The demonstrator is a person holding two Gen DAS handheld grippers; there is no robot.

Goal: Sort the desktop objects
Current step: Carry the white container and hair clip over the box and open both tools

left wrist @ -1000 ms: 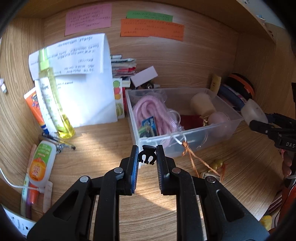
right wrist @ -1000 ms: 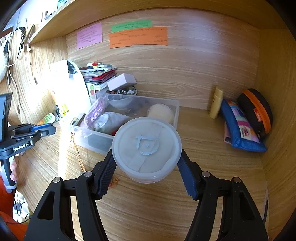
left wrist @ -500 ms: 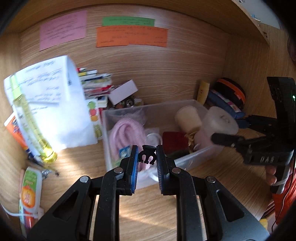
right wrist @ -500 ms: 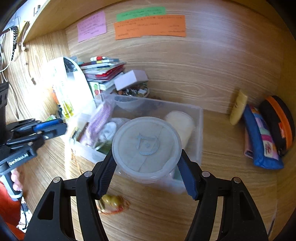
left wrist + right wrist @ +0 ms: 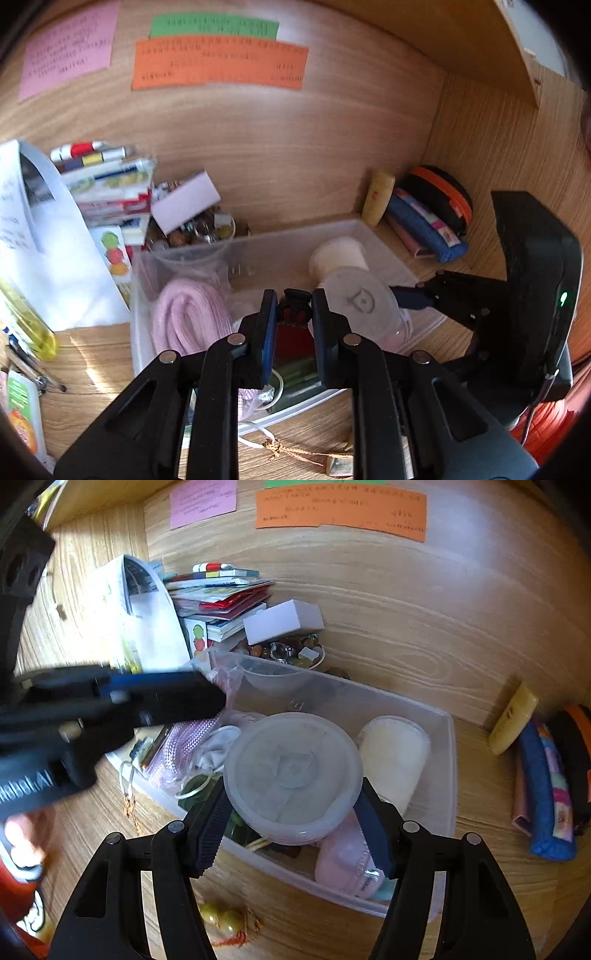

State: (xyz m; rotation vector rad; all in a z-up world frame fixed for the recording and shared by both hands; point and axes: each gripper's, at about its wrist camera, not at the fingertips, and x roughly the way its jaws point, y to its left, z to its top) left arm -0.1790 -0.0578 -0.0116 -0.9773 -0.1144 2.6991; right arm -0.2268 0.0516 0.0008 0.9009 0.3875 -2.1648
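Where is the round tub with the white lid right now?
The round tub is pinched in the right gripper, hanging over the clear plastic bin. The cream cup in the bin sits just to its right.

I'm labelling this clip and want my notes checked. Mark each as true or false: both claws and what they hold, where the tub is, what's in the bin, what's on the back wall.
1. The right claw grips a lidded round tub. True.
2. The left claw is empty. False: it is shut on a small black clip.
3. The tub hangs over the clear bin. True.
4. The bin is empty. False: it holds pink cord and more.
5. An orange note is on the back wall. True.
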